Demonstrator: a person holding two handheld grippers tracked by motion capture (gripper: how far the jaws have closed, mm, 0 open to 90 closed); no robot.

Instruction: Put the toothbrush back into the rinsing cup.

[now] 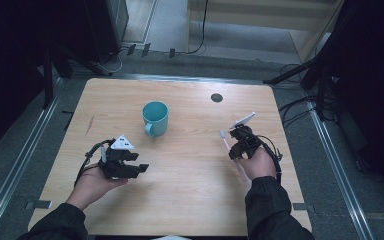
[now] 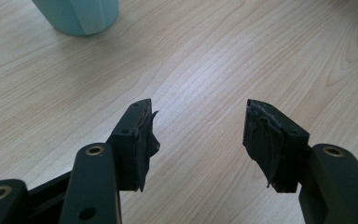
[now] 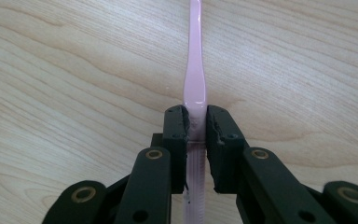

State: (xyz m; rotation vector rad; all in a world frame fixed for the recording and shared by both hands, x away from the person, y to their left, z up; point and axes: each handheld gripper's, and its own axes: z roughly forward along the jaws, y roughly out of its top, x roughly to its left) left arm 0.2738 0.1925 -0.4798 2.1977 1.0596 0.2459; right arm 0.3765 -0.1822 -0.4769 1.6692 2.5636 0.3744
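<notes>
High view: my right gripper (image 1: 234, 141) is positioned over the right half of the wooden table (image 1: 190, 200), and its jaws are clamped on a pink toothbrush (image 1: 227, 142). The brush head (image 1: 223, 134) projects past my jaw tips toward the far-left, and the handle end runs back under my right hand (image 1: 259, 162) toward the near edge.

Right gripper view: my two black pads press both sides of the toothbrush (image 3: 195, 84) at the point where the smooth neck widens into the ribbed grip section. The shaft runs straight ahead between the jaws, centred, with wood grain behind it. I cannot tell whether the brush touches the table.

Left gripper view: my left gripper (image 2: 198, 128) holds its jaws partly apart, with bare table surface between the worn pads (image 2: 261, 135). Nothing is gripped. The base of a teal mug (image 2: 77, 16) stands ahead and to the left of the jaws, well apart from them.

High view: my left gripper (image 1: 139, 168) sits over the near-left area. The mug (image 1: 155, 118) stands upright near the table centre, its handle facing the near edge, between the two grippers but farther away.
</notes>
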